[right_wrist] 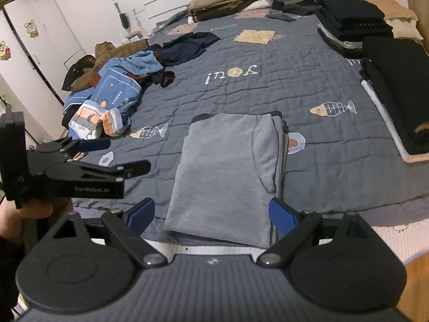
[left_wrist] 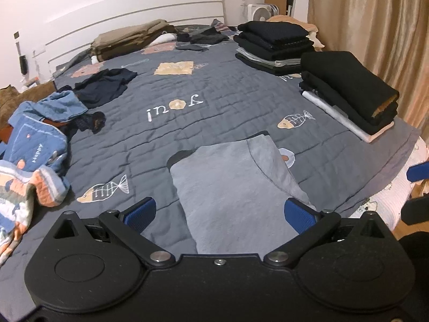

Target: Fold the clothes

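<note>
— Grey garment (right_wrist: pixel 228 171): where is it, and are the claws on it?

— It lies folded into a long rectangle near the foot edge of the bed, on a dark grey quilt (left_wrist: pixel 228 91) stitched with fish skeletons and letters. The right claw (right_wrist: pixel 211 214) is spread wide, its two blue pads on either side of the garment's near end, gripping nothing. I cannot tell whether the pads brush the cloth.

— And the left claw?

— The left claw (left_wrist: pixel 219 212) is also released, its blue fingers (left_wrist: pixel 140 212) far apart, with the garment's near part between them and nothing held. In the right wrist view it shows from the side at the left edge, hovering above the quilt beside the garment, with the person's hand (right_wrist: pixel 34 209) under it.

— What lies around?

— To the right of the garment, along the bed's edge, a stack of folded black clothes (left_wrist: pixel 348 91) rests on a pale folded piece. Farther back sits a second dark stack (left_wrist: pixel 276 45). To the left is a loose heap of blue clothes (right_wrist: pixel 118 88) and patterned cloth, with a crumpled navy garment (left_wrist: pixel 104 87) behind it. Folded tan items (left_wrist: pixel 128 40) lie near the white headboard (left_wrist: pixel 134 18). A beige curtain (left_wrist: pixel 375 26) hangs on the far right.
</note>
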The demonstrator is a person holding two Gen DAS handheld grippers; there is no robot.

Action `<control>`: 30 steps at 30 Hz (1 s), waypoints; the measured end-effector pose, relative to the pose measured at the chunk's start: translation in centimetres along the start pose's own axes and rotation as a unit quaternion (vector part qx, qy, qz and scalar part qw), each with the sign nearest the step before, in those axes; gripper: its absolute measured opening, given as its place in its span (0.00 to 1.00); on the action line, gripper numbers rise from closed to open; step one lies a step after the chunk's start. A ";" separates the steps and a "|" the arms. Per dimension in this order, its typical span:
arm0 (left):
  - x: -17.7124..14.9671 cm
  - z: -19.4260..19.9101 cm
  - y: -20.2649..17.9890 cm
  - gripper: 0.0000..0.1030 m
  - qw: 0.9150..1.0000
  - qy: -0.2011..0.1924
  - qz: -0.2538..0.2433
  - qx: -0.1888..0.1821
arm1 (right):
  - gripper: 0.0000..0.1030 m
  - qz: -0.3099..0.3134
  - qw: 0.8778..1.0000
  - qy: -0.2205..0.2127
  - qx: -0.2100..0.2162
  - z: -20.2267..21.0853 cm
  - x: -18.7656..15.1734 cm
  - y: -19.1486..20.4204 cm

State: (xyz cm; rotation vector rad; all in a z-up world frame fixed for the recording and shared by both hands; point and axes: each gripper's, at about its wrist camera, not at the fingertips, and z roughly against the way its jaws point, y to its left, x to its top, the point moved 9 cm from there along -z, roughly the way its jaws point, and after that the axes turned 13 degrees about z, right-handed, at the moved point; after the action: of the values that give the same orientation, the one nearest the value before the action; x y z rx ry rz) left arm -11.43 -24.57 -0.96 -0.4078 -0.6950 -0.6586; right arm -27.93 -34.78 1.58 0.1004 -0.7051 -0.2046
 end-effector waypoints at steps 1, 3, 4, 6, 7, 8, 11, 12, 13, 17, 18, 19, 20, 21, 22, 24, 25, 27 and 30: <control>0.0 -0.4 0.0 1.00 1.000 0.002 0.001 -0.004 | 0.89 -0.007 1.000 0.001 0.001 -0.2 -0.1 -0.3; 0.1 -1.3 0.0 1.00 1.000 0.007 -0.001 -0.003 | 0.89 -0.018 1.000 0.004 0.001 -0.8 -0.4 -0.9; 0.1 -1.8 0.1 1.00 1.000 0.010 -0.006 -0.003 | 0.89 -0.023 1.000 0.005 0.001 -1.0 -0.6 -1.3; 0.0 -2.6 0.1 1.00 1.000 0.015 -0.017 -0.006 | 0.89 -0.035 0.999 0.007 0.001 -1.7 -0.9 -1.9; -0.1 -3.1 -0.1 1.00 0.999 0.023 -0.023 -0.011 | 0.89 -0.042 0.999 0.008 0.001 -2.0 -1.0 -2.3; -0.1 -3.5 -0.1 1.00 0.999 0.028 -0.027 -0.015 | 0.89 -0.048 0.999 0.008 0.002 -2.4 -1.1 -2.7; -0.3 -4.5 0.1 1.00 0.998 0.039 -0.034 -0.019 | 0.89 -0.069 0.998 0.010 0.002 -3.4 -1.5 -3.7; -0.3 -4.8 0.2 1.00 0.998 0.043 -0.034 -0.021 | 0.89 -0.077 0.997 0.011 0.003 -3.8 -1.5 -4.1; -0.4 -5.1 0.3 1.00 0.998 0.047 -0.034 -0.024 | 0.89 -0.085 0.996 0.011 0.004 -4.3 -1.6 -4.4; -0.3 -5.8 1.1 1.00 0.998 0.049 -0.031 -0.028 | 0.89 -0.096 0.995 0.016 0.006 -5.5 -1.7 -5.0; -0.2 -6.0 1.3 1.00 0.998 0.049 -0.030 -0.029 | 0.89 -0.097 0.995 0.018 0.007 -5.8 -1.7 -5.1; -0.2 -6.2 1.5 1.00 0.998 0.049 -0.029 -0.030 | 0.89 -0.099 0.995 0.019 0.010 -6.0 -1.7 -5.0; -0.2 -6.4 1.7 1.00 0.998 0.049 -0.028 -0.032 | 0.89 -0.102 0.995 0.020 0.013 -6.2 -1.7 -5.0; -0.1 -6.5 1.9 1.00 0.998 0.049 -0.027 -0.033 | 0.89 -0.102 0.994 0.021 0.015 -6.4 -1.7 -5.0; -0.1 -6.7 2.1 1.00 0.998 0.049 -0.027 -0.034 | 0.89 -0.100 0.995 0.021 0.016 -6.6 -1.7 -4.9; -0.1 -7.1 2.5 1.00 0.998 0.050 -0.025 -0.036 | 0.89 -0.096 0.995 0.022 0.019 -6.8 -1.6 -4.8; 0.1 -7.3 2.6 1.00 0.998 0.048 -0.023 -0.039 | 0.89 -0.097 0.995 0.022 0.020 -6.9 -1.6 -4.8; 0.3 -7.5 2.8 1.00 0.998 0.045 -0.014 -0.050 | 0.89 -0.101 0.994 0.019 0.026 -7.2 -1.5 -4.9; 0.3 -7.8 3.3 1.00 0.996 0.041 0.001 -0.075 | 0.89 -0.107 0.993 0.018 0.037 -7.8 -1.5 -5.2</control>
State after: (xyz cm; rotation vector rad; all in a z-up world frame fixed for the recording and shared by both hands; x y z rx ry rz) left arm -5.47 -26.54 -6.62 -0.5177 -0.5678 -0.7237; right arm -24.75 -39.38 -6.16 0.2506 -0.6651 -0.3819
